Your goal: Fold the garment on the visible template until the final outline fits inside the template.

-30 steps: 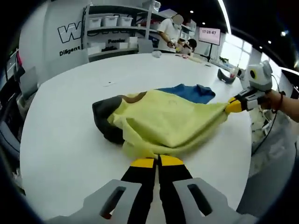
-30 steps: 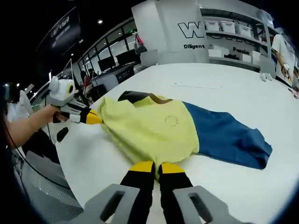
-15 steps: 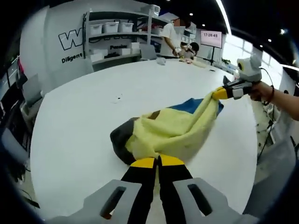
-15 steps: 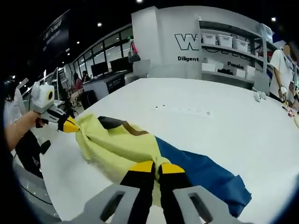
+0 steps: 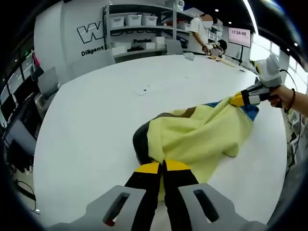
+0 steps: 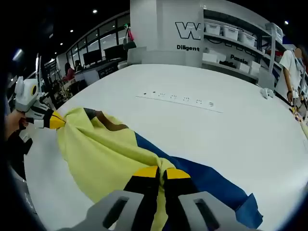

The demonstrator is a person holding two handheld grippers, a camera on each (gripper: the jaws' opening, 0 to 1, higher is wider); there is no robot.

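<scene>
A garment (image 5: 197, 137) in yellow, blue and dark brown lies bunched on the white table (image 5: 96, 110). My left gripper (image 5: 161, 167) is shut on its yellow near edge in the left gripper view. In the right gripper view my right gripper (image 6: 161, 172) is shut on yellow cloth above the blue part (image 6: 202, 180). The right gripper (image 5: 239, 100) shows at the right of the left gripper view, pinching the far yellow corner. At the left of the right gripper view the left gripper (image 6: 55, 120) holds the other corner, with the yellow cloth (image 6: 101, 154) stretched between the two grippers.
Shelves with white bins (image 5: 134, 21) stand against the far wall. A person (image 5: 199, 33) stands at the table's far side among small objects (image 5: 190, 56). A small flat item (image 5: 147, 89) lies mid-table. Dotted marks (image 6: 185, 100) run across the tabletop. Desks and chairs (image 6: 96, 62) stand behind.
Both grippers have carried the yellow layer farther over the blue part, so less blue shows in the left gripper view. Both stay shut on the cloth.
</scene>
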